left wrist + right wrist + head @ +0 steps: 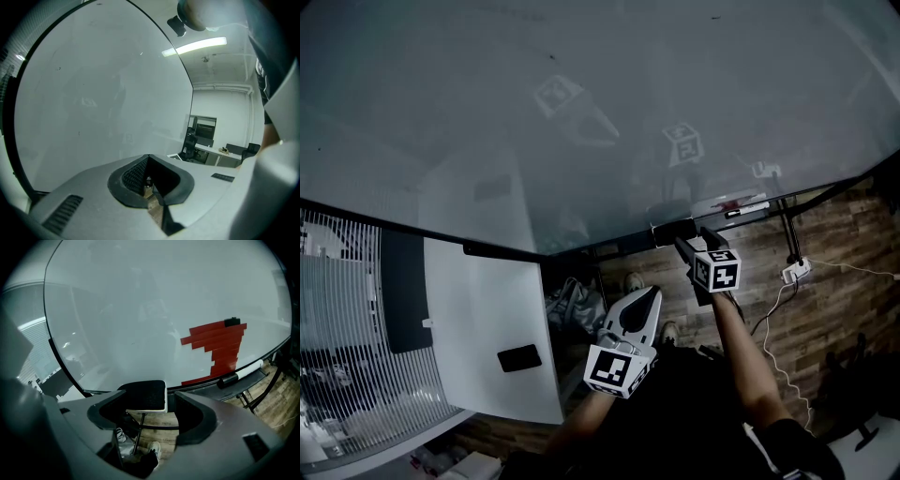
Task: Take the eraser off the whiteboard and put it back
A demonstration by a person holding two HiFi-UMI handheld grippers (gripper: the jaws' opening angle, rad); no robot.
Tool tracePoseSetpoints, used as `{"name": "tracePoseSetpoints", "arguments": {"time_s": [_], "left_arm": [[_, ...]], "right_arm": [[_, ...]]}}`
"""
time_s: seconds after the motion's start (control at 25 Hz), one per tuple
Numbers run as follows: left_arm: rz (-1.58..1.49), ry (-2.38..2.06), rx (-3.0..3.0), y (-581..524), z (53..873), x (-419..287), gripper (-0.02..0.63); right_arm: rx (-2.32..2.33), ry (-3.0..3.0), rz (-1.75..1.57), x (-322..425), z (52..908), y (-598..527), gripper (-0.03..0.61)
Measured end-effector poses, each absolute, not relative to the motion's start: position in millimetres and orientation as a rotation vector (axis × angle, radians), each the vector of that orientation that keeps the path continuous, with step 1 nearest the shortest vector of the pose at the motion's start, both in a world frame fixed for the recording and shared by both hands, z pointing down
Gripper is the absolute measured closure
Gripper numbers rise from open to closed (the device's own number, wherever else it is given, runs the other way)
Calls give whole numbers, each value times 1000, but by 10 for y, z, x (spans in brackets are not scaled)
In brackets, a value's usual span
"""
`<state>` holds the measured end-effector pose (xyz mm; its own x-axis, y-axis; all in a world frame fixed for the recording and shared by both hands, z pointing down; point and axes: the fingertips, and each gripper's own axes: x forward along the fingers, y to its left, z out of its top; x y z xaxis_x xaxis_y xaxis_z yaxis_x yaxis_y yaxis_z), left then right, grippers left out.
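The large whiteboard (581, 103) fills the top of the head view. The eraser (143, 396), black felt on a white base, lies at the board's bottom edge by the tray (206, 389). My right gripper (149, 411) is open around it, with a narrow gap showing on the right side. In the head view the eraser (673, 231) sits just ahead of the right gripper (684, 242). My left gripper (651, 294) hangs lower, away from the board, and its jaws are shut on nothing (148, 158).
Red marker blocks (220, 345) cover the board to the right of the eraser, with a marker pen (241, 376) on the tray below. A white cabinet (492, 319) stands at the left. Cables and a power strip (794, 272) lie on the wooden floor.
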<state>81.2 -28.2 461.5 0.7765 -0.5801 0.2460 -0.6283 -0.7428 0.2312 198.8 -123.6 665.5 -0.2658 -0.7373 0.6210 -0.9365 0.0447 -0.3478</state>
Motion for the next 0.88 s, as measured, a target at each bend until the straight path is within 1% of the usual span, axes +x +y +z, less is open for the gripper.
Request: {"name": "tracePoseSetpoints", "arguments": {"time_s": [0.28, 0.44, 0.56, 0.64, 0.68, 0.88], "left_arm": [[226, -927, 2667, -315, 4626, 825, 607], [220, -931, 2664, -329, 4633, 849, 607], [232, -933, 2661, -343, 4634, 829, 607], [235, -938, 2659, -359, 4628, 802, 607], [235, -942, 2657, -367, 4629, 790, 607], [228, -956, 2645, -361, 4644, 754, 607]], "right_arm": [[1645, -2050, 1114, 1941, 6739, -1282, 253], [1568, -2070, 1242, 1892, 6844, -1279, 253], [1534, -2072, 1252, 1875, 6863, -1297, 255], [1528, -2069, 1260, 1869, 6872, -1302, 269], [1528, -2068, 1269, 1858, 6868, -1301, 295], [1554, -2050, 1283, 1864, 6854, -1292, 310]]}}
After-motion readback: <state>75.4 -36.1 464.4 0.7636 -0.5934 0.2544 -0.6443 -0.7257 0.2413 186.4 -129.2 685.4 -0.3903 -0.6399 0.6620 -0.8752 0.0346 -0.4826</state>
